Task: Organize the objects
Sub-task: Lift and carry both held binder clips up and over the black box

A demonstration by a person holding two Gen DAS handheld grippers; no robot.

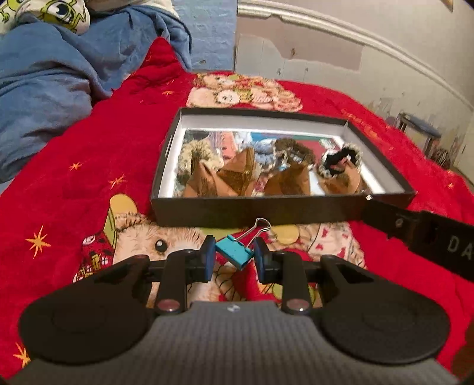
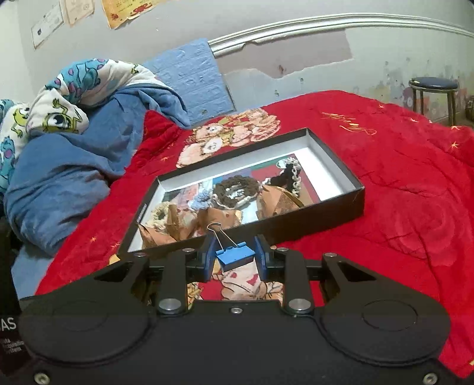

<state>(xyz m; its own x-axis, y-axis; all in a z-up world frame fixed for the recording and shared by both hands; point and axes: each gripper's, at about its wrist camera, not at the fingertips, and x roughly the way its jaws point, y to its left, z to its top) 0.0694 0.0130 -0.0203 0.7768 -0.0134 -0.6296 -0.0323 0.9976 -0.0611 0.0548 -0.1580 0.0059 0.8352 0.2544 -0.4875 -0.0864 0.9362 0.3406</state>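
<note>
Left wrist view: left hand-held gripper [image 1: 234,254] pinches a teal binder clip [image 1: 234,254]; black box [image 1: 260,208] at 12 o'clock on the bed [image 1: 89,165]. Right hand-held gripper [image 2: 234,256] clamps a blue binder clip [image 2: 235,257]. Carry step in hand; next likely calls for release over the box.

A home bedroom. I work over a bed [image 2: 400,183] spread with a red cartoon-print blanket [image 1: 103,154]; rumpled blue bedding [image 2: 68,165] lies far left. Behind, a wall of peeling paint [image 2: 296,59] carries pinned papers [image 2: 124,11]; a round stool [image 2: 434,86] stands far right.
</note>
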